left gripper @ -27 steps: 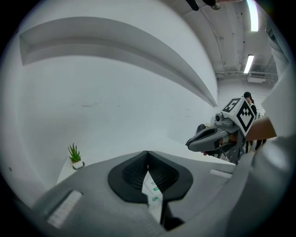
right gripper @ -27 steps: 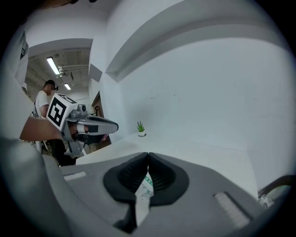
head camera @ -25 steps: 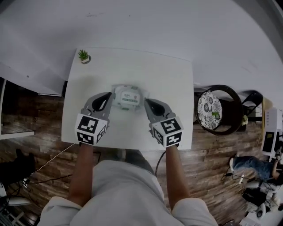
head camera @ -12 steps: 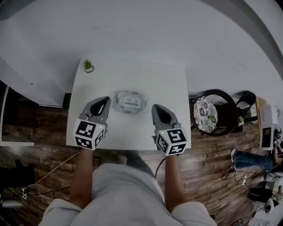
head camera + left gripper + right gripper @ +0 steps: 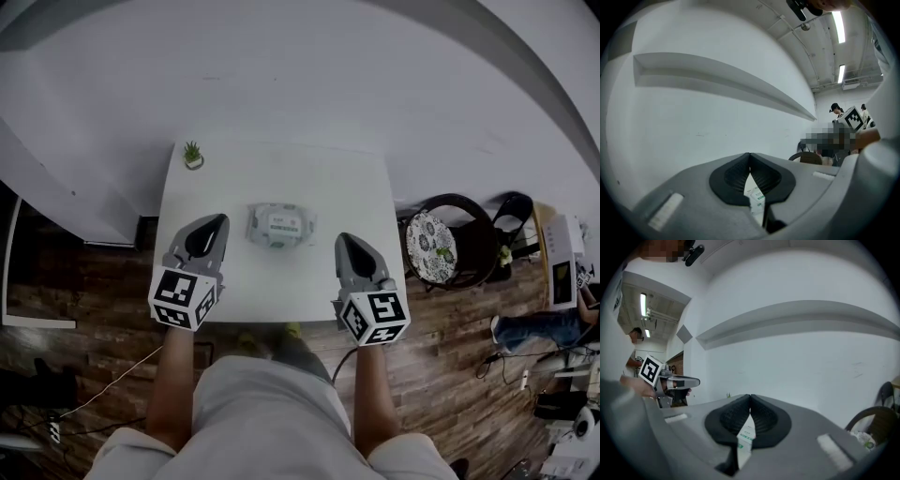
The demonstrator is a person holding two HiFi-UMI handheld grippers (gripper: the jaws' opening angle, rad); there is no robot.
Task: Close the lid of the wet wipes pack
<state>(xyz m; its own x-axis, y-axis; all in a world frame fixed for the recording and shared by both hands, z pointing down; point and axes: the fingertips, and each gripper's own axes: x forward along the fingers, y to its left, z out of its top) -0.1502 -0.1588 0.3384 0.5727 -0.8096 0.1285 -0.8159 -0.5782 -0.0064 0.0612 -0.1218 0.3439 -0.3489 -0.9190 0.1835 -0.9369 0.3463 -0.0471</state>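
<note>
While the wet wipes pack lies flat mid-worktop, lid looking down, my left gripper sits left of the pack and my right gripper right of it, both clear of it. Fingers on both are clenched tip to tip, grasping nothing. Small potted plant beyond the pack, far-left corner.

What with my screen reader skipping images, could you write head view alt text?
A wet wipes pack lies untouched on a white table between the shut left tongs and right tongs; a small plant stands at the far-left corner.
</note>
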